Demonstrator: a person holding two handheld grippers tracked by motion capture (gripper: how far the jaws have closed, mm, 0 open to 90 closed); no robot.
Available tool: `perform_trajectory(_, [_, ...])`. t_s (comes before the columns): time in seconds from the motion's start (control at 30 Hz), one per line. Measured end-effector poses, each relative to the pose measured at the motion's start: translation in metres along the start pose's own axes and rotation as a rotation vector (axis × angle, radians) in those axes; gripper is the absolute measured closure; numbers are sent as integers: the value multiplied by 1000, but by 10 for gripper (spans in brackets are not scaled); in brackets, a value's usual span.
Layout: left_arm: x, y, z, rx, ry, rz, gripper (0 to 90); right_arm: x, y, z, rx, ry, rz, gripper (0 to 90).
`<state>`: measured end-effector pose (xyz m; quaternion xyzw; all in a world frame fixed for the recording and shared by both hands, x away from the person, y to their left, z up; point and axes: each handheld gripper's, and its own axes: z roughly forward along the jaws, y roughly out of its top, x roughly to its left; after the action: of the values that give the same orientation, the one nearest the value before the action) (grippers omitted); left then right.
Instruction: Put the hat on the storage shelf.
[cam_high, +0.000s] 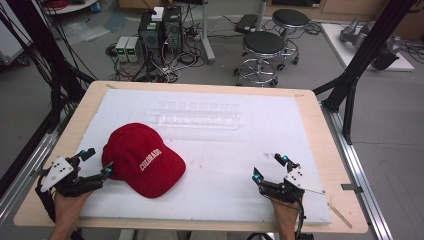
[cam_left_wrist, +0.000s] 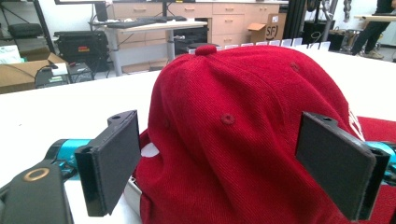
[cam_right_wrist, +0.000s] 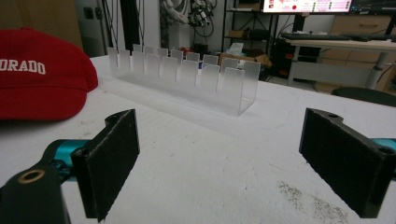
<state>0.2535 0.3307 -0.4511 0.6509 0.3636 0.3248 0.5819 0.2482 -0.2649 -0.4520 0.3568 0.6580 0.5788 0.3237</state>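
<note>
Jaws of the left gripper (cam_left_wrist: 219, 163) stand wide apart in the left gripper view, and the back of the red cap (cam_left_wrist: 243, 126) rises between them at the middle of the frame; the pads do not press on it, though whether the cloth touches the right pad cannot be told. In the high view the left gripper (cam_high: 97, 162) sits at the lower left of the frame, just beside the cap (cam_high: 140, 160), which lies on the white mat (cam_high: 220, 150) left of centre with its brim toward the lower middle.

Jaws of the right gripper (cam_right_wrist: 219, 163) are also apart, with bare mat between them. In the high view the right gripper (cam_high: 270, 167) is at the lower right, well apart from the cap.

The right gripper view shows the clear plastic rack (cam_right_wrist: 187, 77) upright with its row of slots and the cap's white lettering at the upper left; the left gripper view shows the cap's top button and one eyelet.

One cap, one rack and two grippers are on the table (cam_high: 320, 130); two round stools (cam_high: 262, 50) stand beyond it.
</note>
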Motion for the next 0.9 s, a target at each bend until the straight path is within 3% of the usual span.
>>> perform_trajectory(0.63, [1, 0, 0, 1, -10, -4, 147, 0, 0, -1, -7, -2, 12, 111])
perform_trajectory(0.8, [2, 0, 0, -3, -36, -14, 148, 0, 0, -1, -7, -1, 9, 111])
perform_trajectory(0.9, [5, 2, 1, -7, -81, -28, 148, -1, 0, 0, -5, -1, 5, 111])
